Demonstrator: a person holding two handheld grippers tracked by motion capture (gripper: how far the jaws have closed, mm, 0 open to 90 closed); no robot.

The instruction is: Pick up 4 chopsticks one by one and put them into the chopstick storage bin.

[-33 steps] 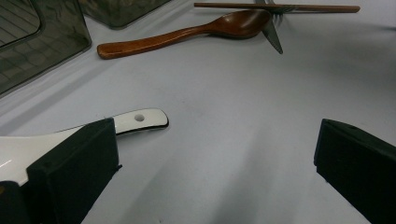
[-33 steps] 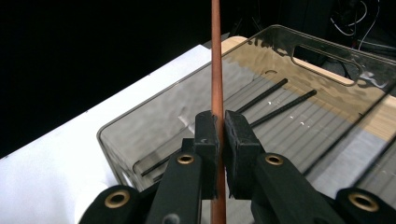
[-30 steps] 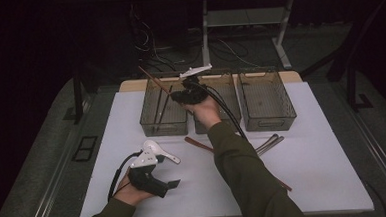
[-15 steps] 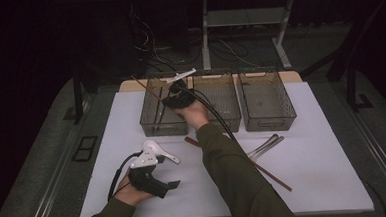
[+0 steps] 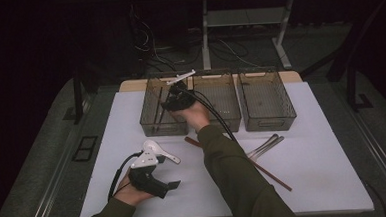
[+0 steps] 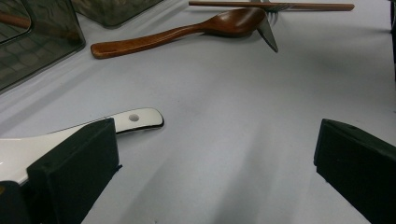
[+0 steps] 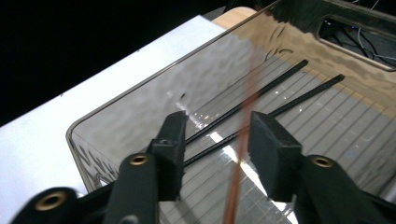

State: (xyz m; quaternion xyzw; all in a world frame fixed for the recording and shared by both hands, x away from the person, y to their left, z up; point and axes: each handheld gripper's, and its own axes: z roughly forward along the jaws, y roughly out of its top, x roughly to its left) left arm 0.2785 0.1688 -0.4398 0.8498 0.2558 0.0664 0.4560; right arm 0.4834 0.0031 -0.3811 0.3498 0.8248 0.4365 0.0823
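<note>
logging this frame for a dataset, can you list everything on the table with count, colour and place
bins: 3, smoky clear plastic, side by side along the table's far edge
black chopsticks: 2, black, lying in the left bin
brown chopstick: 1, brown, blurred, between the right gripper's jaws over the left bin
wooden spoon: 1, brown, on the table in front of the bins
white spoon: 1, white, beside the left gripper
long brown stick: 1, brown, right of centre
metal cutlery: count unclear, silver, right of centre
table: 1, white top
left gripper: 1, black and white, open, near front left
right gripper: 1, black, open, over the left bin

L tool [image 5: 172, 185] low, jaws wide; R tool [image 7: 217, 140] extended, jaws parted.
</note>
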